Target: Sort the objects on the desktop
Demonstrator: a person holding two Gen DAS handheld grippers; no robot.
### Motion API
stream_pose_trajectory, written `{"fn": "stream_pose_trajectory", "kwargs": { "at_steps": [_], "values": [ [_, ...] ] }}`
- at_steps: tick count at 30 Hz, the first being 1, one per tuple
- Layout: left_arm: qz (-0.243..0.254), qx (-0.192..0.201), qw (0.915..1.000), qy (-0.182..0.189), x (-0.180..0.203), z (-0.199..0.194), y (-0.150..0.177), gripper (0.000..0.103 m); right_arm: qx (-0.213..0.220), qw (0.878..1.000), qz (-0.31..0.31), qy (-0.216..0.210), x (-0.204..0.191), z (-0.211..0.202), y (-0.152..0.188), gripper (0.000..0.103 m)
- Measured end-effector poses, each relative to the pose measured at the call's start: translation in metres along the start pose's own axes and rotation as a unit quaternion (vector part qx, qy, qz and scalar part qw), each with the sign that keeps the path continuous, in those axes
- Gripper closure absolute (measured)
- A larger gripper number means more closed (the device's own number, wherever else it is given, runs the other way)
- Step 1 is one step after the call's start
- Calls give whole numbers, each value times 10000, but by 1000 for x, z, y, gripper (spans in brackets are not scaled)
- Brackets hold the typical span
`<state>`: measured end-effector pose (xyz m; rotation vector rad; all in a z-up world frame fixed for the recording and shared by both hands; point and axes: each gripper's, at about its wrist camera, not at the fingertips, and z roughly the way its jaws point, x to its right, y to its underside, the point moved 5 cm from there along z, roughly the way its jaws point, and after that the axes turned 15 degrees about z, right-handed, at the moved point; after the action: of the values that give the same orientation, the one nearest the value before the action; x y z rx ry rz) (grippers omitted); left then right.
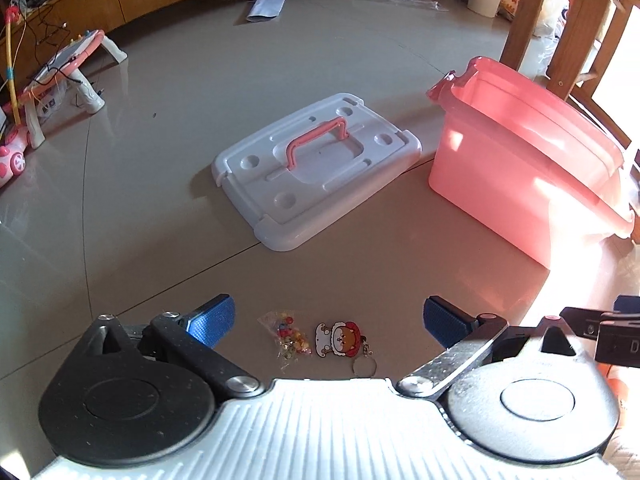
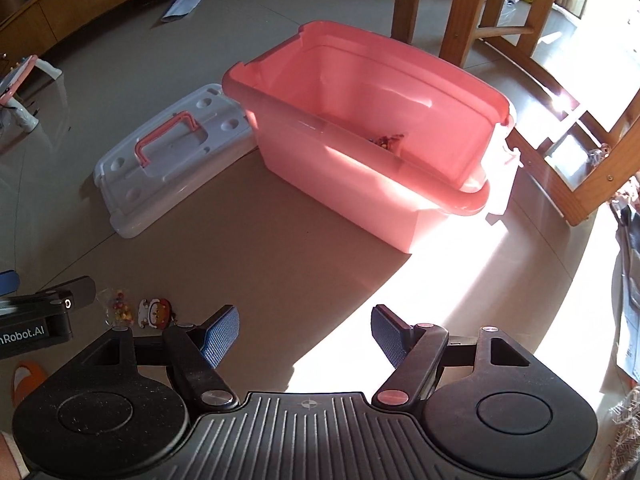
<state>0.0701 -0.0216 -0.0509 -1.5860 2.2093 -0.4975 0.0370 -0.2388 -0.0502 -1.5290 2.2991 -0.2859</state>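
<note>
Left gripper (image 1: 328, 322) stands with its blue-padded jaws spread wide and nothing between them, poised over two small items lying on the glossy beige tiled floor (image 1: 160, 200): a small clear plastic bag of coloured beads (image 1: 286, 338) and, just beside it, a flat cartoon-figure keychain with a metal ring (image 1: 340, 340). Right gripper (image 2: 306, 334) is likewise wide and empty, held over bare floor between those items and the open pink plastic storage box (image 2: 360, 184). The white plastic lid with a pink handle (image 1: 316, 168) lies flat on the floor beside the box, apart from both grippers. Risks, as judged: the two items lie so near each other that closing on one may nudge or drag the other; the bag is thin and slack and could slip from the pads or be pinched only at a corner; the keychain lies flat, so the fingers may skate over it on the smooth tile; its loose ring may snag. Strong sunlight washes out the floor near the box and part of the left gripper body. Some small dark reddish items show at the box bottom in the right wrist view, too indistinct to identify. The keychain ring is partly cut off by the gripper body
</note>
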Motion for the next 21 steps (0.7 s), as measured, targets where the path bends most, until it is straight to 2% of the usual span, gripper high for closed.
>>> {"fn": "stream_pose_trajectory", "kwargs": {
  "at_steps": [3, 6, 9, 12, 16, 18, 21],
  "values": [
    [-388, 92, 9991, 111, -13, 8, 3, 0, -93, 9997, 104, -221, 1, 12, 5, 33],
    [-712, 142, 9972, 161, -22, 19, 10, 0, -218, 9994, 190, -213, 3, 25, 12, 33],
    [-639, 44, 9977, 201, -20, 33, 16, 2, -316, 9994, 129, -105, 2, 38, 18, 33],
    [-341, -124, 9992, 169, -13, 48, 20, 7, -431, 9989, 161, -74, 1, 49, 22, 33],
    [-120, -410, 9990, 116, -7, 70, 30, 7, -559, 9982, 204, -69, -2, 62, 25, 33],
    [-161, -542, 9984, 25, -9, 80, 36, 7, -604, 9979, 233, -80, -3, 67, 26, 33],
    [-558, -719, 9958, 32, -18, 94, 44, 7, -656, 9974, 283, -117, -5, 73, 26, 33]
  ]
}}
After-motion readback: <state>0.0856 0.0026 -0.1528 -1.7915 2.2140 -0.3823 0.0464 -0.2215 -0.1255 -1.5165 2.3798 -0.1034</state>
